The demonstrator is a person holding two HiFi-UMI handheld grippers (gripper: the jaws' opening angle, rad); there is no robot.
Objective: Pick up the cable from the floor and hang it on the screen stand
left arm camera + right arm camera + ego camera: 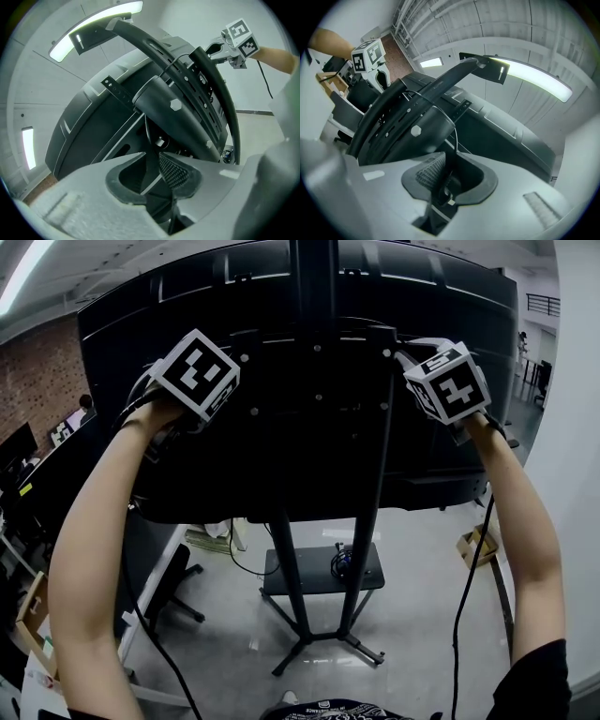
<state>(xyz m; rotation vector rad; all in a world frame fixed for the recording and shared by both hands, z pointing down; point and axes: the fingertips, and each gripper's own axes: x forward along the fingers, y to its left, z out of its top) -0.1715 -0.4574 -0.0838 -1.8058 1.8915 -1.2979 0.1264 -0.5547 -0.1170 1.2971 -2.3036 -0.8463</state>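
Observation:
Both grippers are raised behind the large black screen (169, 306) on its stand (283, 568). A thin black cable (455, 133) runs over the stand's mount bracket and down into my right gripper (445, 177), whose pads are shut on it near its end. In the left gripper view the same cable (146, 131) drops beside the centre column towards my left gripper (152, 171). Its jaws stand apart with a plain gap, and the pads press on nothing. The head view shows only the marker cubes of the left (197, 373) and right (448, 382) grippers at the mount's two sides.
The stand's low shelf (367, 570) carries a small coil of wire. An office chair (173, 592) and desks sit at the left, a cardboard box (474, 546) on the floor at the right. A white wall (577, 474) stands close on the right. Black tether leads (463, 601) hang from my grippers.

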